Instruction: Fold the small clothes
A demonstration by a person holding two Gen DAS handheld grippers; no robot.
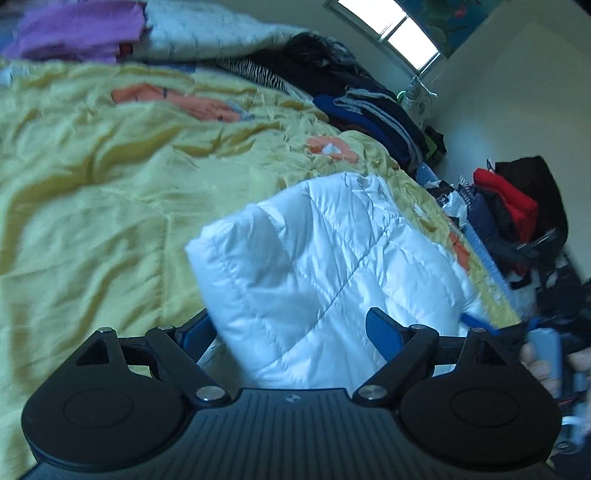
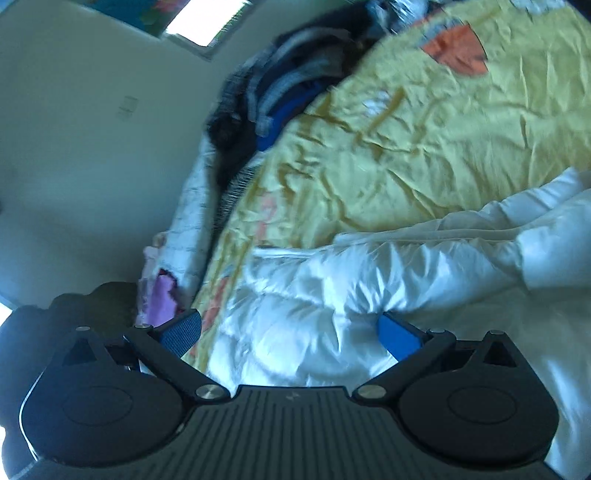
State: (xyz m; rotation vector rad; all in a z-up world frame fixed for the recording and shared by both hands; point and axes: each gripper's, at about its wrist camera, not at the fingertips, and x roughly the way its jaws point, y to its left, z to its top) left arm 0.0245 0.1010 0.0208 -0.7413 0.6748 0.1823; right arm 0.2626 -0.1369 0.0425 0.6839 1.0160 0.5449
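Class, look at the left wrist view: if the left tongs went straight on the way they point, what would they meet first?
Most likely the white puffy jacket. It lies on the yellow quilt right between the open left tongs and ahead of them. Depth is unclear, so the tongs may already be brushing it.

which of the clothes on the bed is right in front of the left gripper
The white quilted puffer jacket, lying on the yellow bedspread between the open left gripper fingers. The purple garment and dark folded stack sit at the far edge.
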